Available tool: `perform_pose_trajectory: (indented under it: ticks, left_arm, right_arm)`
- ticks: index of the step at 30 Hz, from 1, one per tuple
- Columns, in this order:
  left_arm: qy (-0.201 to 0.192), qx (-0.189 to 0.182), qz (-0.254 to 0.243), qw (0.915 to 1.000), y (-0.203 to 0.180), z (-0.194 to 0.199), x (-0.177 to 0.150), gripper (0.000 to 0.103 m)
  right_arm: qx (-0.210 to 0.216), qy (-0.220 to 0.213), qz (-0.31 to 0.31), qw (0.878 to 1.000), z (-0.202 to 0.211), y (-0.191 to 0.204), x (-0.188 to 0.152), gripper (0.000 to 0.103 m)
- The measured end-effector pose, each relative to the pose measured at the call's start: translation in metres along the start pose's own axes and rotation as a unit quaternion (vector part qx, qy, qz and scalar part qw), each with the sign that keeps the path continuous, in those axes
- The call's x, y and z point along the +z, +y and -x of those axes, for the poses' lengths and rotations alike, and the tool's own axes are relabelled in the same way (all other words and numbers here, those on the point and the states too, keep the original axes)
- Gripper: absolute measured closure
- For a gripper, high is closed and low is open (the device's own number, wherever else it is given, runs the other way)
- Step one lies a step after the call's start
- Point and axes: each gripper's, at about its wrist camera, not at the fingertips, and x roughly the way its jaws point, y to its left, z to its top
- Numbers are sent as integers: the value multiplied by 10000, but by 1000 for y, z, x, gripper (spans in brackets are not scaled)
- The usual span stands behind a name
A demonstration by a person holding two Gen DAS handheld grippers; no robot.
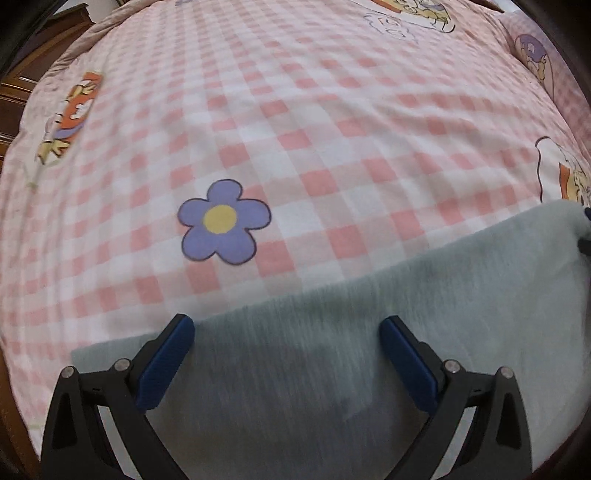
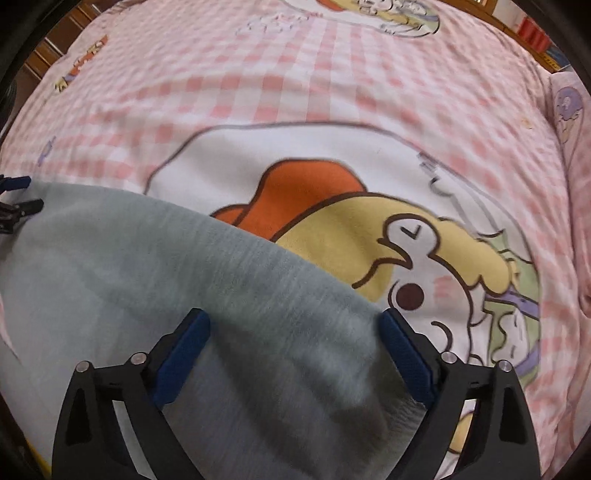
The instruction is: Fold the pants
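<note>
Pants (image 1: 388, 350), grey-green, flat on checked pink bedsheet (image 1: 295, 129); purple flower print (image 1: 223, 220) beside them. Left gripper (image 1: 286, 328) and right gripper (image 2: 295, 323): fingers spread wide, gripping nothing.

Pink checkered bedspread (image 1: 295, 122), wooden furniture (image 1: 22, 85)

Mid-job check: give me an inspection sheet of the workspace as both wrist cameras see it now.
Surface: bed with pink checked quilt, cartoon prints, a purple flower.
Job's things: grey-green pants lying spread on the quilt under both grippers; view blurred, fold state unclear.
Clutter: nothing seen.
Grippers: left gripper open above the pants, holding nothing; right gripper open above the pants' edge, holding nothing.
Cables: nothing seen.
Surroundings: wooden furniture beyond the bed's left side; shelf with red items at far right.
</note>
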Motion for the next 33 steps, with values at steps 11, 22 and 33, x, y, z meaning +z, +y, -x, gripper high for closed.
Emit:
perform_pose_trajectory:
  ticks: [11,22,33]
  left_arm:
    - [-268,-174,184,9993,5,-2,-11,15]
    - [-279,-95,-120,9995,-45,46,-16,96]
    - [-1309,-556,521,9885,-25,137,-70,97]
  right_arm:
    - [111,-257,134,9995,4,3,-5,22]
    - [296,-846,527,9946,52,23,-24,98]
    - [608,-1510,677,9843,126,34,-71,98]
